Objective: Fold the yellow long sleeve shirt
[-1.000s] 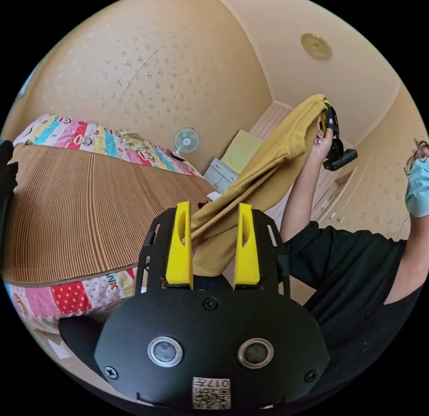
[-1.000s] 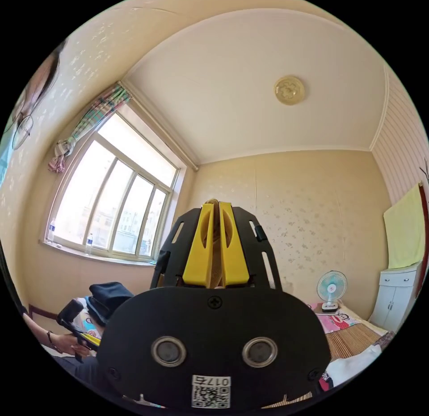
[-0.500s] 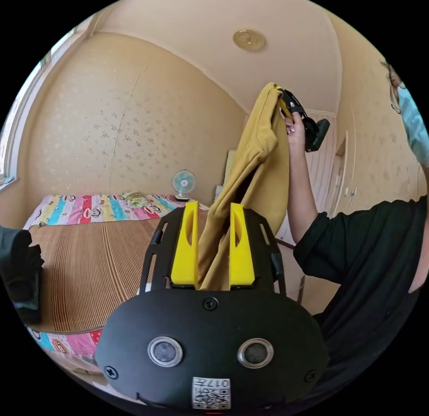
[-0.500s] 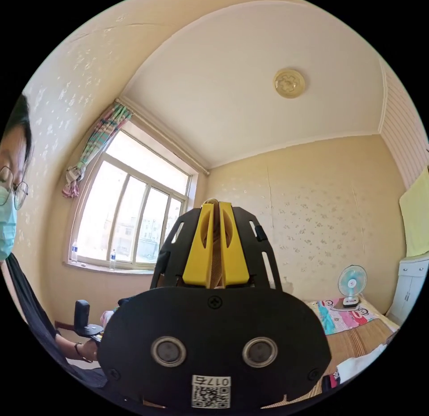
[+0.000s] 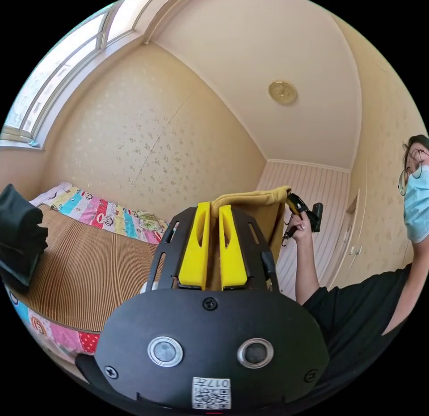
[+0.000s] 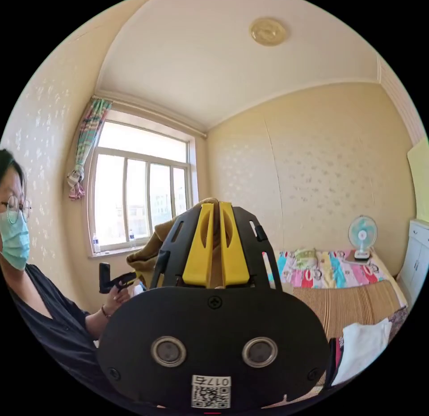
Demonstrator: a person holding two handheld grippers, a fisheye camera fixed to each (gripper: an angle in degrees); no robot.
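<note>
Currently the yellow long sleeve shirt [image 5: 250, 197] is held in the air at frame centre, both grippers pinching it: left gripper [image 5: 213, 210], right gripper [image 6: 214, 206], jaws pressed on cloth. Step judged: spreading before folding. Next: lay it flat on the bed mat [image 5: 85, 268].

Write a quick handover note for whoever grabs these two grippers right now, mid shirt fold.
Left gripper: shut on the yellow shirt.
Right gripper: shut on the same shirt, cloth pinched between its fingers.
The shirt hangs in the air, stretched between both grippers, above the bed.
Done: shirt picked up and held at two points.
Left: lay it flat on the bed mat, fold sleeves and body. A dark clothes pile sits at the mat's edge.
</note>
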